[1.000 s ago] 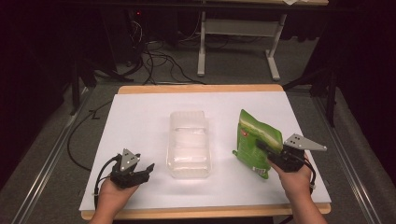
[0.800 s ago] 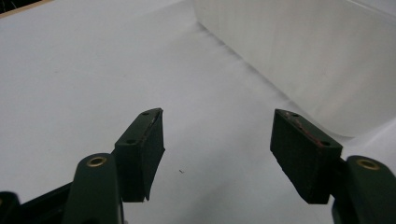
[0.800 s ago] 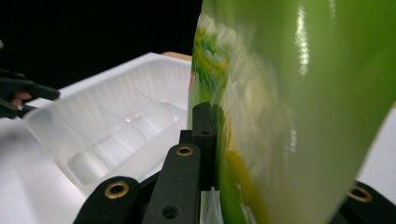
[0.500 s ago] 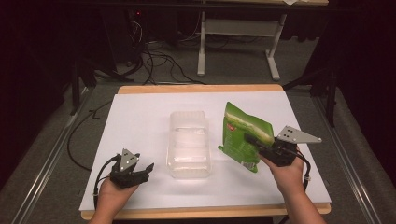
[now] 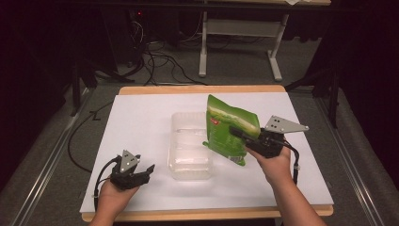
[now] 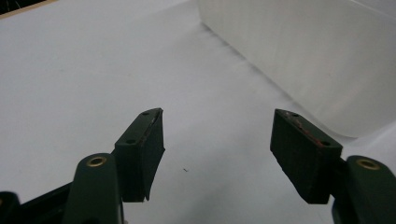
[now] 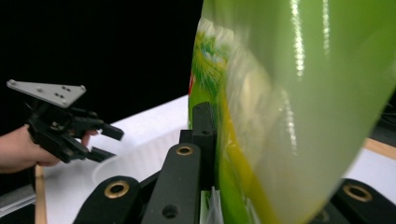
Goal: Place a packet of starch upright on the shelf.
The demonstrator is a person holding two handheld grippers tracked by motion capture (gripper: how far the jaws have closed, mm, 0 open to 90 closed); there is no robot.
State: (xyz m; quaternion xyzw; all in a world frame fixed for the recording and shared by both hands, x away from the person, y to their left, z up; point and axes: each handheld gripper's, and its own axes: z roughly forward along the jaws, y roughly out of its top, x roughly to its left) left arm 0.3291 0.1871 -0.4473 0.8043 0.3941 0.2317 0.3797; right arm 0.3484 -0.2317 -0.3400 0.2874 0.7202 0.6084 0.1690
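A glossy green snack bag (image 5: 230, 134) hangs tilted, clamped by the right hand-held gripper (image 5: 235, 133) at its three o'clock edge, above the counter (image 5: 141, 117).

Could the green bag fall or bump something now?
Maybe. The right gripper pinches the green bag at one edge only, so the bag hangs tilted in the air and might slip or swing. Its lower corner hangs close beside the clear plastic container, so it could catch the rim and nudge the container across the table. The left gripper stands open, not steadying anything.
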